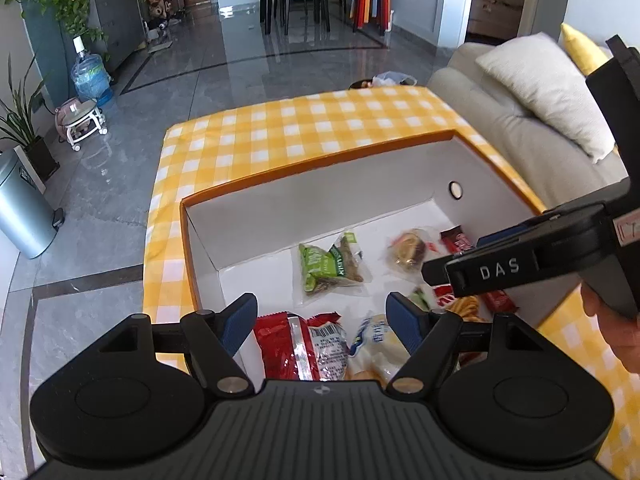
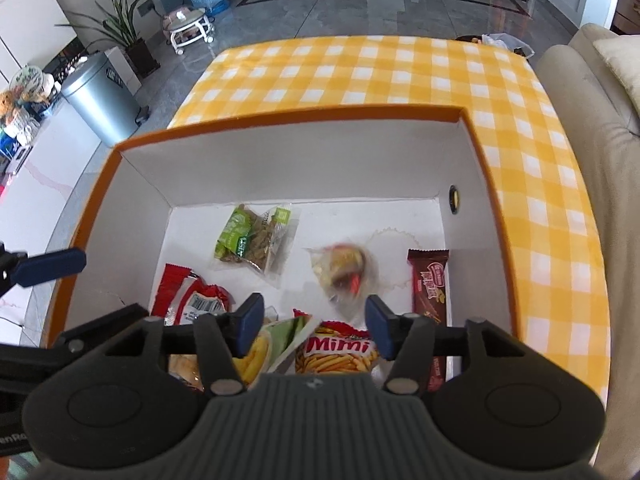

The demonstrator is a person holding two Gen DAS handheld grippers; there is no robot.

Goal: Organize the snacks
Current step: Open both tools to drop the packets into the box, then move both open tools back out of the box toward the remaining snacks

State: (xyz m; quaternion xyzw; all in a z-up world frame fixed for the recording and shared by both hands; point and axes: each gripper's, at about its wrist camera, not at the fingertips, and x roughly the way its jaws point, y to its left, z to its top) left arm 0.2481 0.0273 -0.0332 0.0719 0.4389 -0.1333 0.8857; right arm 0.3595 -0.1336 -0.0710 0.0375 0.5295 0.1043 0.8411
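An orange-rimmed white box stands on a yellow checked table and holds several snacks. Among them are a green packet, a clear bag with a burger-shaped snack, a brown bar, a red packet and a Mimi fries packet. My left gripper is open and empty above the box's near left part. My right gripper is open and empty above the Mimi packet; its body shows in the left wrist view.
A beige sofa with cushions runs along the table's right side. A metal bin, potted plants, a water bottle and a small stool stand on the tiled floor to the left. Dining chairs stand far back.
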